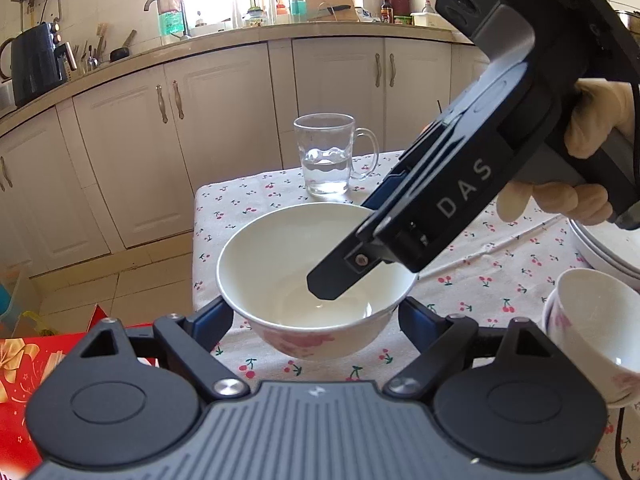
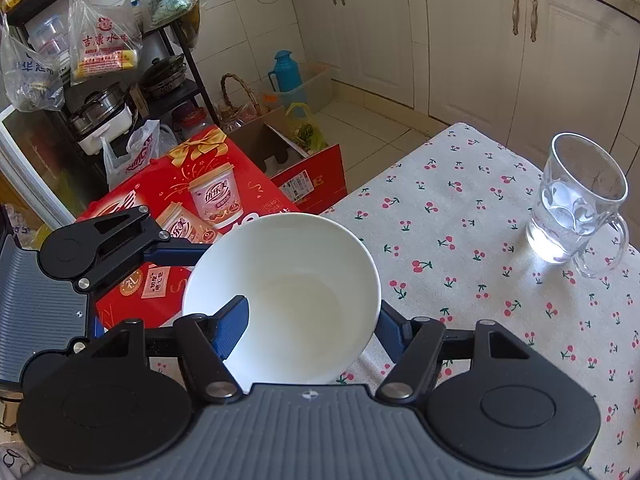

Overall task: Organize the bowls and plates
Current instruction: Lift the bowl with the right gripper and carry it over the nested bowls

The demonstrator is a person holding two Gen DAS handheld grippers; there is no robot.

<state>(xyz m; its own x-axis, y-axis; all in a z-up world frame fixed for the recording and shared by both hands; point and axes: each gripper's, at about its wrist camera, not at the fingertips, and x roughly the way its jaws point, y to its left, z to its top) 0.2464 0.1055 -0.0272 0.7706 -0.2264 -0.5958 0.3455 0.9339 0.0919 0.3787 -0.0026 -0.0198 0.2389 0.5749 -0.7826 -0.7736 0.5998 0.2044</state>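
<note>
White bowl (image 1: pixel 304 280) near glass mug (image 1: pixel 326 156): left gripper (image 1: pixel 316 320) clamps its sides wide, right gripper (image 2: pixel 308 320) pinches its rim.

The bowl (image 1: pixel 316 280) hides most of the left gripper's (image 1: pixel 316 320) fingers, so whether their pads press its sides cannot be told. From the right wrist, the right gripper's (image 2: pixel 308 320) far finger passes behind the bowl's wall, out of sight. At the right edge of the left wrist view, a smaller bowl (image 1: pixel 596 328) and a stack of plates (image 1: pixel 600 252) are cut off. The gloved hand (image 1: pixel 576 168) is partly covered by the gripper it holds.
</note>
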